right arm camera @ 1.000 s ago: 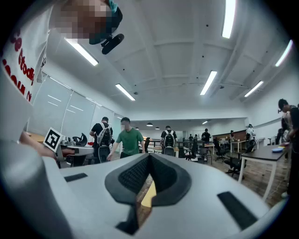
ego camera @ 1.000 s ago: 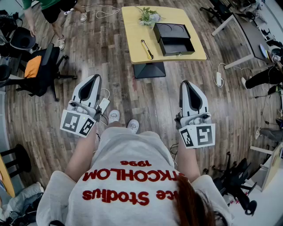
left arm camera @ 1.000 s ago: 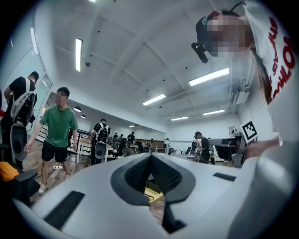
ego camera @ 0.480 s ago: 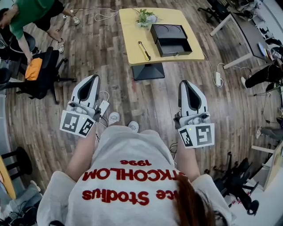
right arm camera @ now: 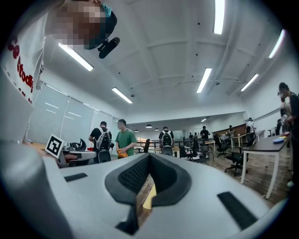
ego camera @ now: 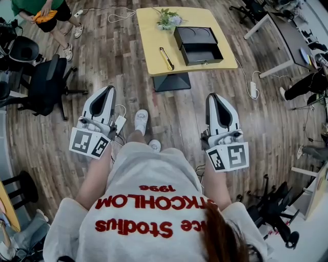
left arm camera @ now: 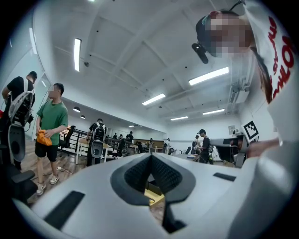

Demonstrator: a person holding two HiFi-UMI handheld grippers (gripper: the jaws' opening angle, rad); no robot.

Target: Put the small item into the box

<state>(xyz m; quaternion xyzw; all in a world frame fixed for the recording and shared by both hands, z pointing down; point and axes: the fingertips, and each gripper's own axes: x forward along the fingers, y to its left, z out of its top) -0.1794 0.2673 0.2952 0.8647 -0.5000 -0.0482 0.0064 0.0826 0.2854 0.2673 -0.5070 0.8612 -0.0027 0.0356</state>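
Yellow tabletop [ego camera: 148, 30] far ahead carries the slim dark-and-gold small item [ego camera: 168, 58] just left of the open black box [ego camera: 199, 45], while our left gripper [ego camera: 108, 89] and right gripper [ego camera: 214, 96], both closed and empty, could knock it floorward if we reach without parting the jaws.

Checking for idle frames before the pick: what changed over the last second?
One shoe stepped forward toward the yellow table. In the background, a person in green took the orange item off the black chair. The left hand-held gripper and the right hand-held gripper stayed shut and empty. The black box and the small item are untouched.
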